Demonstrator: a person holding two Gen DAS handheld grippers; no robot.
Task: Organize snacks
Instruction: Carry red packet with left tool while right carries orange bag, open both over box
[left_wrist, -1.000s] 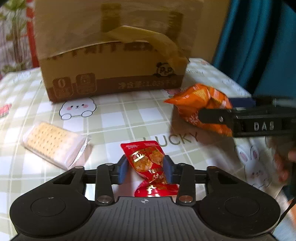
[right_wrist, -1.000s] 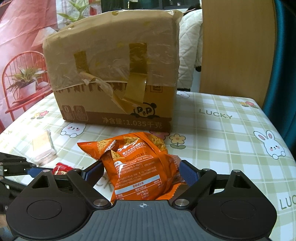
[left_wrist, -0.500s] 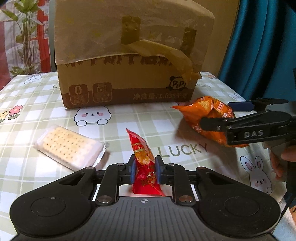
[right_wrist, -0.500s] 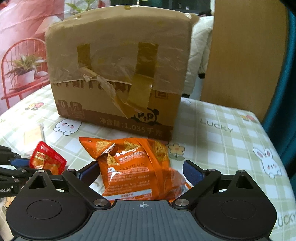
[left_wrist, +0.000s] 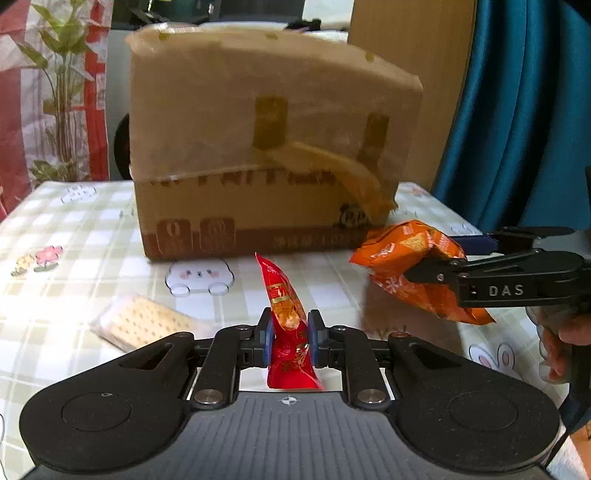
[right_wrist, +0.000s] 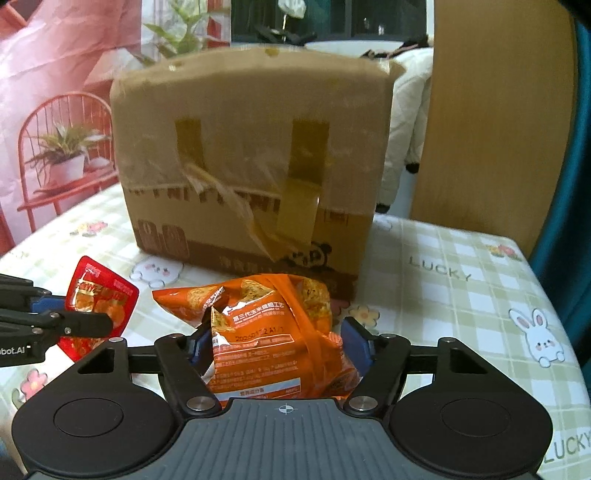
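2 glossy packets, red (left_wrist: 287, 328), puffy orange (right_wrist: 273, 332)

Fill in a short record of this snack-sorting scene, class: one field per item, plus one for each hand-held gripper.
Left hand-held gripper: shut on the small red foil snack packet, held upright off the table
Right hand-held gripper: jaws just closing, pads pressed on the puffy orange chip bag
Clear-wrapped pack of pale crackers: flat on the checked tablecloth
Large taped brown cardboard box: standing behind the snacks
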